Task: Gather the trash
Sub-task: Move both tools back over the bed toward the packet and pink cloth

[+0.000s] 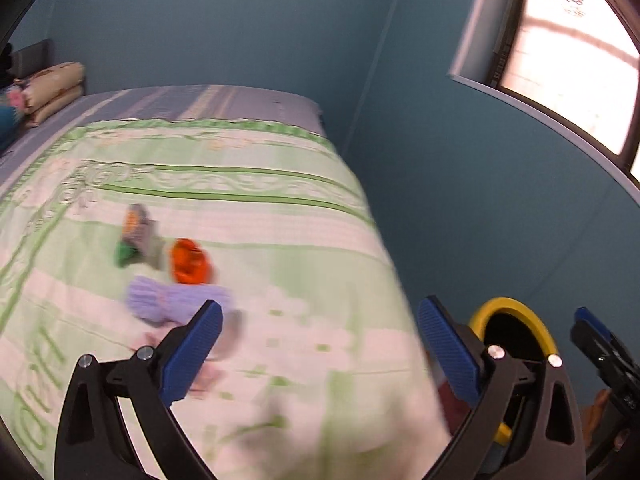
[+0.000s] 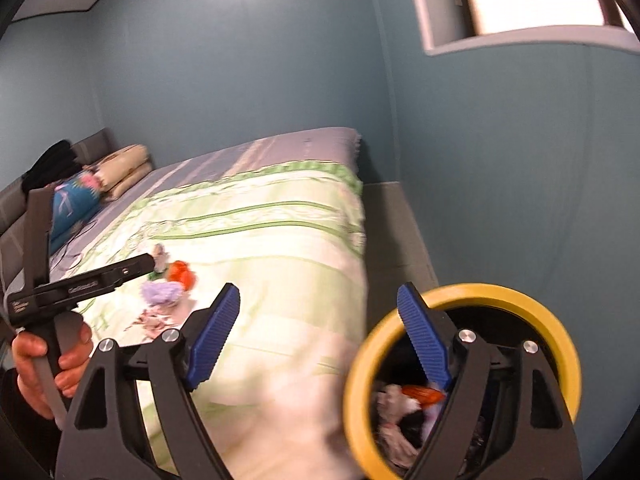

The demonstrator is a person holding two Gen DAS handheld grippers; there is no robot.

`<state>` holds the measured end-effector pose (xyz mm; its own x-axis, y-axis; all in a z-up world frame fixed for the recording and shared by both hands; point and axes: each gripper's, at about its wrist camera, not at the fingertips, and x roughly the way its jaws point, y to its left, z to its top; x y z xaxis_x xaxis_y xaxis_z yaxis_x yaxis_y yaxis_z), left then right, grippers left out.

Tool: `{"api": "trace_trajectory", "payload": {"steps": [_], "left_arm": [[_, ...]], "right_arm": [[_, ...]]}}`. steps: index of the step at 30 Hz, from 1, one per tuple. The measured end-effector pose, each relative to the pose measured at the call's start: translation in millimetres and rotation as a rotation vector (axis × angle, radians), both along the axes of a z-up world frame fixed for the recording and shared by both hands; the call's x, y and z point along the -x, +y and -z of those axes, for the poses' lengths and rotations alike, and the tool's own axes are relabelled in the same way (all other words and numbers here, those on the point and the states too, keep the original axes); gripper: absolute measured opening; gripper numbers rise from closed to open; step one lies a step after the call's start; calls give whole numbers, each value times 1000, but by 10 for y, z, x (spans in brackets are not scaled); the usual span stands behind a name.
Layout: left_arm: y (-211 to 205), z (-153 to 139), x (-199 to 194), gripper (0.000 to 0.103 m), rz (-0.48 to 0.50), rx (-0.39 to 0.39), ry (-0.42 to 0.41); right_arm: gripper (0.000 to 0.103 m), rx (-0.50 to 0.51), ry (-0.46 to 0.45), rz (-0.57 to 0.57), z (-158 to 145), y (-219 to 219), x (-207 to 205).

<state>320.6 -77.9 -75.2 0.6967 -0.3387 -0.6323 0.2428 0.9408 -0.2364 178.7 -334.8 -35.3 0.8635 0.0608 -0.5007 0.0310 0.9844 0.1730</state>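
Several pieces of trash lie on the green bedspread [image 1: 240, 216]: an orange wad [image 1: 189, 261], a purple crumpled piece [image 1: 168, 298], a green scrap [image 1: 126, 254] and a grey-orange wrapper [image 1: 138, 224]. My left gripper [image 1: 320, 344] is open and empty above the bed's near corner, short of the trash. My right gripper [image 2: 320, 336] is open and empty beside the yellow-rimmed bin [image 2: 560, 320], which holds several scraps, one orange. The trash also shows in the right wrist view: the orange wad [image 2: 180, 272] and the purple piece [image 2: 160, 292]. The bin's rim [image 1: 516, 308] shows in the left wrist view.
Pillows [image 1: 52, 88] lie at the head of the bed against the blue wall. A window [image 1: 576, 48] is at the right. The bin stands off the bed's right edge. The left hand-held gripper body [image 2: 80, 284] shows in the right wrist view.
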Motion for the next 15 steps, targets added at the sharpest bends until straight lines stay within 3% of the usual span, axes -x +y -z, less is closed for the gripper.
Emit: {"api": "trace_trajectory", "payload": {"steps": [9, 15], "left_arm": [[805, -41, -152, 95, -123, -46, -12], [1148, 34, -315, 95, -177, -62, -1]], "right_arm": [[78, 15, 13, -149, -17, 677, -301], [80, 18, 36, -260, 161, 1147, -542]]}}
